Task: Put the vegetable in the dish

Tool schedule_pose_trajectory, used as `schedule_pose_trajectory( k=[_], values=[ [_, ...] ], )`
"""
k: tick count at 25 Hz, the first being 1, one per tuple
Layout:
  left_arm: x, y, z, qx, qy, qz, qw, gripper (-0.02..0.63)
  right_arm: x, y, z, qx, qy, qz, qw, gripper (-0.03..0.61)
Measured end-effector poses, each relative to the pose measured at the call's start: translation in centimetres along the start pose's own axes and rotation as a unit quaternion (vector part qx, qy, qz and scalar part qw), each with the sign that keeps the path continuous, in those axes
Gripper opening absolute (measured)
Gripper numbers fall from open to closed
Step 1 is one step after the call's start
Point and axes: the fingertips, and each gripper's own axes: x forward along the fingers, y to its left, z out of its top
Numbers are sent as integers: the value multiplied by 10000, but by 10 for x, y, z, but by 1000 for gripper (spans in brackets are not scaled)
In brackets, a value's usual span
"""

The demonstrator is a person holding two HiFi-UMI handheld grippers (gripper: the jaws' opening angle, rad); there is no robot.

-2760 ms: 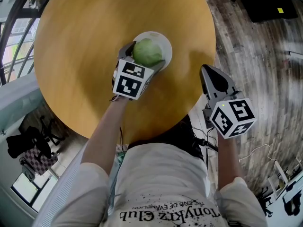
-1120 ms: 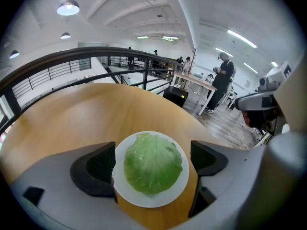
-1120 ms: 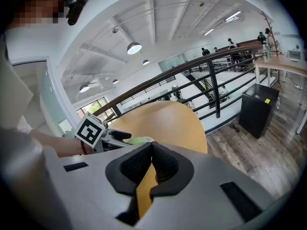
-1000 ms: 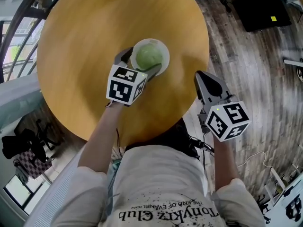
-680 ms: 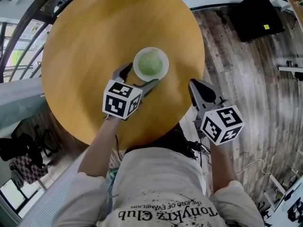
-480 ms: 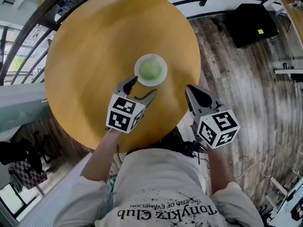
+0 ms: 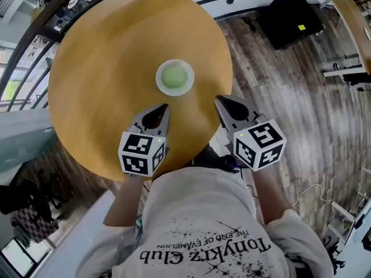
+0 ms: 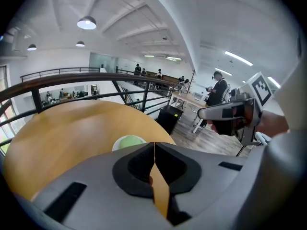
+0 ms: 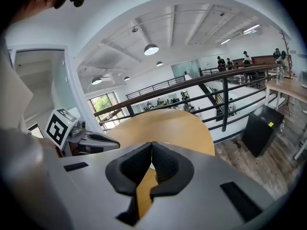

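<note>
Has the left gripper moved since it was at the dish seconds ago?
Yes. The left gripper has drawn back from the dish toward the near edge of the table, jaws shut and empty.

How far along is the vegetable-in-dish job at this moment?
Done: the green vegetable lies in the white dish on the round table. In hand: nothing. The left gripper and right gripper are both shut, empty and apart from the dish. Left: nothing visible; the placement looks complete.
</note>
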Motion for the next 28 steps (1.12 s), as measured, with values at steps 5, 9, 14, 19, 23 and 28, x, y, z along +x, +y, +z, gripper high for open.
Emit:
schedule_pose_trajectory(
  k=[5,9,14,19,23,28],
  values=[
    [-16,-10,1,-236,-149,-131,9995,23,-2,6,4,-81,6,-3,10000,25],
    [-19,-11,3,-245,-181,-135,9994,23,-5,10,12,-155,-83,45,9998,25],
    [-25,0,11,-316,-251,-58,9992,23,3,15,19,-304,-49,136,9994,25],
    [-27,2,6,-448,-303,-29,9985,23,5,17,22,-386,-62,186,9991,25],
    [-27,-4,4,-514,-387,4,9979,23,0,13,21,-442,-67,189,9988,25],
    [-35,-5,4,-521,-421,101,9977,23,-2,11,24,-417,-62,125,9990,24]
  ],
)
